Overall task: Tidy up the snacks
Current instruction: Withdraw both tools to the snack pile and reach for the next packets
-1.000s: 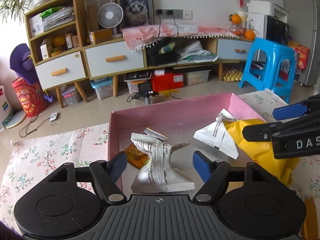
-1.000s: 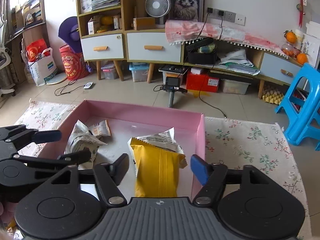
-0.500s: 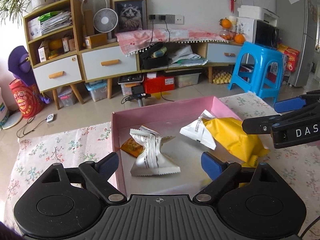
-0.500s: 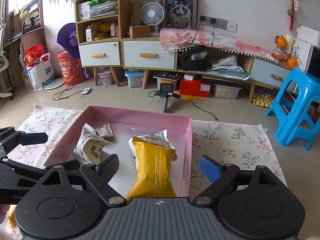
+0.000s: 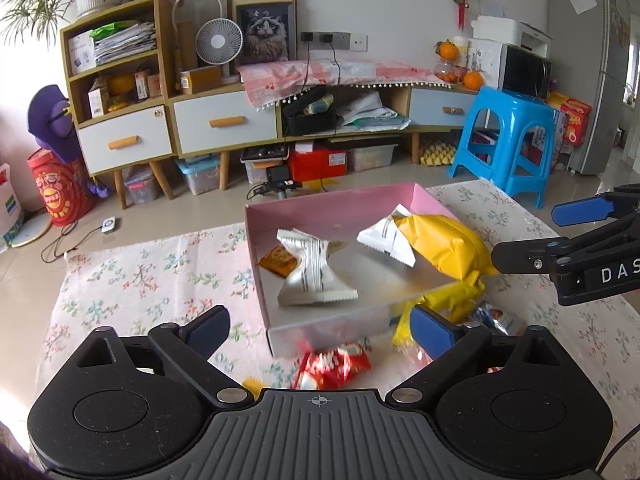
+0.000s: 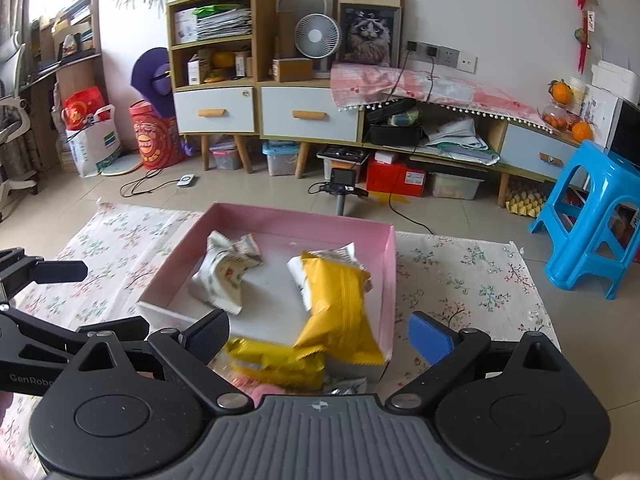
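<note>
Pink cardboard marks where I am working: the pink box (image 5: 332, 204) sits mid-frame in both wrist views and already holds a white packet (image 5: 312, 276), a small orange sachet (image 5: 278, 260), another white packet (image 5: 386, 236) and a big yellow bag (image 6: 340, 308) slumped over its near rim. I judge the sorting about half done. A red packet (image 5: 334, 362), a yellow packet (image 6: 276, 362) and some foil wrappers (image 5: 496, 318) lie outside, along the box's near side at the bottom of the frames. My left gripper (image 5: 318, 326) and right gripper (image 6: 318, 334) are both spreading their jaws wide, with nothing pinched in either. Everything rests on a floral cloth (image 5: 148, 276). Beyond it, across the tiled floor, stand wooden drawers (image 5: 224, 122) upper left and a blue stool (image 5: 516, 140) at right.
</note>
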### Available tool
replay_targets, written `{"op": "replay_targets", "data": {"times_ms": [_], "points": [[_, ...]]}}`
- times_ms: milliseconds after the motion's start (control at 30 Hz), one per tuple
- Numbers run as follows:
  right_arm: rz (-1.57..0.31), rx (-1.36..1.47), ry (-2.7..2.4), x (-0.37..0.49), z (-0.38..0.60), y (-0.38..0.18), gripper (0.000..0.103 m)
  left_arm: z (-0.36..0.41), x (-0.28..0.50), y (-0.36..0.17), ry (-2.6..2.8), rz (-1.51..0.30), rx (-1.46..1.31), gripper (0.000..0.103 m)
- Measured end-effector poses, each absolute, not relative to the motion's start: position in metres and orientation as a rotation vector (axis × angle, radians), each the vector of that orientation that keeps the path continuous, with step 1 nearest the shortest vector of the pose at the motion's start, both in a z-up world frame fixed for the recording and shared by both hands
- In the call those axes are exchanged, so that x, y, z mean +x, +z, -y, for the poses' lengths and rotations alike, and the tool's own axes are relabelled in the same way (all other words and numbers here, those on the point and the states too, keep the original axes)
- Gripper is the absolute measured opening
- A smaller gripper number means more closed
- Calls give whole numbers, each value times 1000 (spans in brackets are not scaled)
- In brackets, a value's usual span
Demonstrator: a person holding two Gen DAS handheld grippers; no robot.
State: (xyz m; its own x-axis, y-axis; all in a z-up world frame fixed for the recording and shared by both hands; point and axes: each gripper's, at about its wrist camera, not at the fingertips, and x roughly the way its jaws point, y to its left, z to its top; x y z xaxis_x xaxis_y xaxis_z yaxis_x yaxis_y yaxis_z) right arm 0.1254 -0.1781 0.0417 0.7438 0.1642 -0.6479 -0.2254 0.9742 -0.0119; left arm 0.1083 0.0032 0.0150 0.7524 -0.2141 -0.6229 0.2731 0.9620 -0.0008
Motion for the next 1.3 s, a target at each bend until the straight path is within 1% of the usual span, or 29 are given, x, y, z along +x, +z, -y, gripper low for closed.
{"op": "replay_targets", "data": {"times_ms": [100,233,567,667,867,1067,1300], "points": [[-697,-85,220,114,175,41,90,-10,96,15,-268,-675,74,100],[-696,-69,238,99,173,37,91,-19,81,15,-279,-681,45,100],[-665,-77,247,64,182,21,92,-39,41,0,-308,-629,30,102],[-654,-86,237,56,185,12,94,-44,32,-8,-313,-617,37,102],[-649,-103,252,39,195,-10,94,-58,14,-24,-305,-586,79,102],[-659,-130,284,23,199,-27,94,-73,6,-39,-292,-601,53,102],[-678,-165,304,13,192,-40,94,-70,0,-44,-380,-574,78,102]]}}
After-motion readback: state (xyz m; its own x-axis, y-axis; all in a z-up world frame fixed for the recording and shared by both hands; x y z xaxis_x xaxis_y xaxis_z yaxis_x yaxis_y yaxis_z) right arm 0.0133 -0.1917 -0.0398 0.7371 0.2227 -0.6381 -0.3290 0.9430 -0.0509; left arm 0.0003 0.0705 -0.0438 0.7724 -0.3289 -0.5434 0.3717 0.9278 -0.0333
